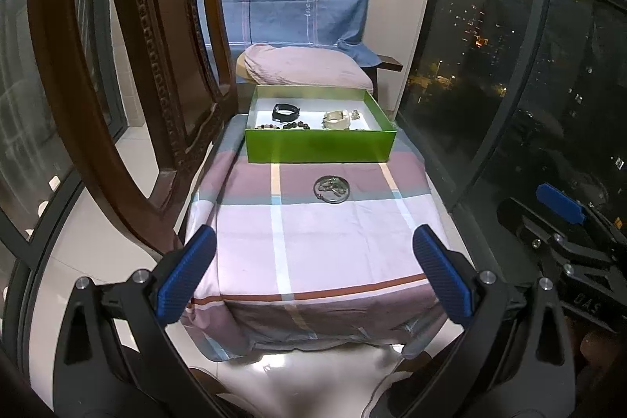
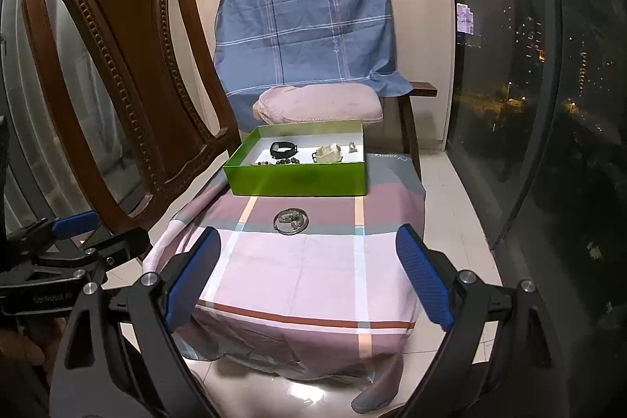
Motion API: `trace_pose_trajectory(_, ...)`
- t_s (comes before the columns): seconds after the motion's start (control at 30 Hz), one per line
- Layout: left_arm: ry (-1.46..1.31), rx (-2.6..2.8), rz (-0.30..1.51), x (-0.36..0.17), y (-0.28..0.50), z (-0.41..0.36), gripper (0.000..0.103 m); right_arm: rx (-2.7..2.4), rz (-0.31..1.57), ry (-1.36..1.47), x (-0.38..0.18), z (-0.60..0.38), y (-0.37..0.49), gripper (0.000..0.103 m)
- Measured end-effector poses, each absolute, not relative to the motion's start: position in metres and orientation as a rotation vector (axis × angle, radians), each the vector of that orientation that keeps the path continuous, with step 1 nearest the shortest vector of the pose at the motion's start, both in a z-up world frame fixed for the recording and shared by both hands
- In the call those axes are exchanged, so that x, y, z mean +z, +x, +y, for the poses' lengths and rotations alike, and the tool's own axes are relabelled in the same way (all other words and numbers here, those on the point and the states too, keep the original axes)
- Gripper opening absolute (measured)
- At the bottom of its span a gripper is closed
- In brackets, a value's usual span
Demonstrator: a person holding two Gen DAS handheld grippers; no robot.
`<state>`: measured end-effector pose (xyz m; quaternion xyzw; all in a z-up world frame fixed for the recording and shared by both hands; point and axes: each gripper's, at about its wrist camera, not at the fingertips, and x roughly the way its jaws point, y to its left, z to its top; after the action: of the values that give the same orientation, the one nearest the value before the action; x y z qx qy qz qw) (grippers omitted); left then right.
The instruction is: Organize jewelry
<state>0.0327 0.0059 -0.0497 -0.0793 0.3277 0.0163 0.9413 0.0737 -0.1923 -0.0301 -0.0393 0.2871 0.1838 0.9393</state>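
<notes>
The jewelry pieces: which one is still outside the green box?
The greenish bangle with a chain inside its ring. It lies alone on the checked cloth, in front of the green box; the others lie inside.

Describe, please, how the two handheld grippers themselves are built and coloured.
Both match: the left gripper and right gripper have black angular plastic linkage frames with triangular cut-outs and round silver pivot bolts. Each finger ends in a blue ribbed pad. White lettering marks each black body, unreadable here. No cables or sleeves show.
</notes>
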Motion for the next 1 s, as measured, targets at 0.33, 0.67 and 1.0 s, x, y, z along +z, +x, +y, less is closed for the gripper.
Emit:
trace_pose_trajectory(0.33, -0.160, 0.025, 0.677, -0.055, 0.040, 0.006, 0.099, 0.375, 0.587, -0.078, -0.032, -0.193, 0.075, 0.089)
trace_pose_trajectory(0.67, -0.180, 0.031, 0.695, -0.064, 0.047, 0.015, 0.099, 0.409, 0.594, -0.128, -0.047, -0.170, 0.110, 0.089)
trace_pose_trajectory(1.0, -0.211, 0.051, 0.735, -0.082, 0.068, 0.042, 0.099, 0.531, 0.771, -0.258, -0.140, -0.093, 0.238, 0.067)
